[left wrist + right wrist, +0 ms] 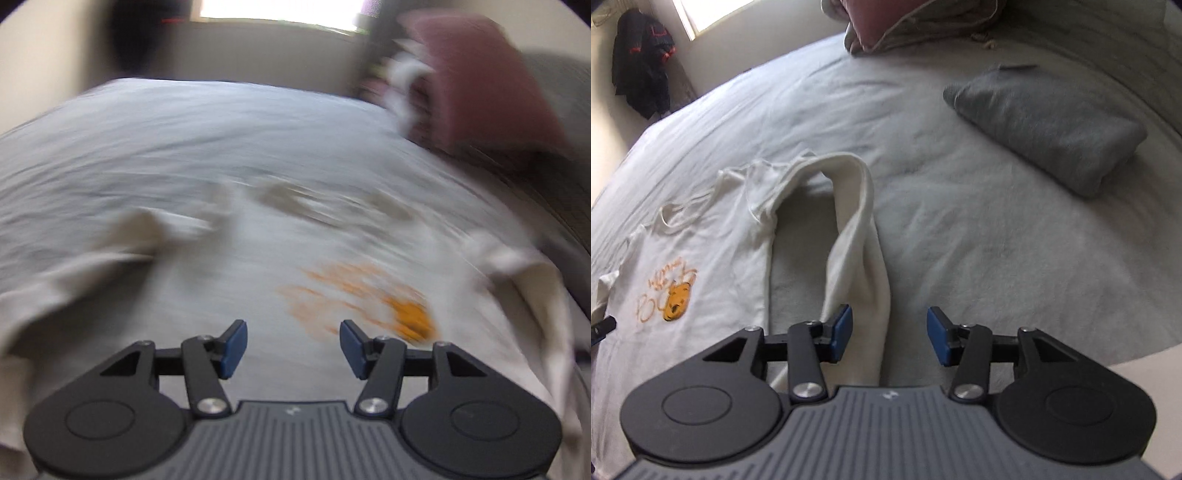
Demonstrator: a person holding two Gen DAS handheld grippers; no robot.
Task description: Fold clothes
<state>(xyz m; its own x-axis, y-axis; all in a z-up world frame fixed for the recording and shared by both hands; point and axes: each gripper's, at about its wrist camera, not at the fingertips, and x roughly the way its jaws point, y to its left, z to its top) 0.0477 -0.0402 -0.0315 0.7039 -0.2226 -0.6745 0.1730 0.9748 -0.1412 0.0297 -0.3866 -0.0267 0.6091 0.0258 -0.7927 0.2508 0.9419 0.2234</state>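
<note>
In the left wrist view, which is heavily blurred, the left gripper (293, 347) is seen at the bottom edge with its jaws apart and nothing between the blue pads (233, 349). Just beyond them the white shirt (207, 295) is spread flat on the bed (184, 122), and its orange print (369, 299) is smeared to the right of the right-hand pad. One sleeve is spread out to the left and another to the right. Farther back, a dark red cushion (476, 85) is seen at the upper right, and a bright window (280, 9) at the top.

In the right wrist view, the right gripper (889, 338) is held over the bed with its jaws apart. The long sleeve (857, 236) of the white shirt (716, 236) is laid between the pads, close by the left pad (841, 338); whether that pad touches the cloth cannot be told, and the right pad is clear of it. The sleeve is looped up and back to the shoulder. To the left, the shirt's body is laid flat with the orange print (674, 291) facing up, and a dark tip of the left gripper (602, 328) is seen at the frame's left edge. Well apart, to the upper right, a folded grey garment (1049, 129) is laid on the bed sheet (960, 229). Beyond it, a pile of bedding with the dark red cushion (866, 18) is seen at the top, and dark clothing (642, 59) is hung by the window at the upper left.
</note>
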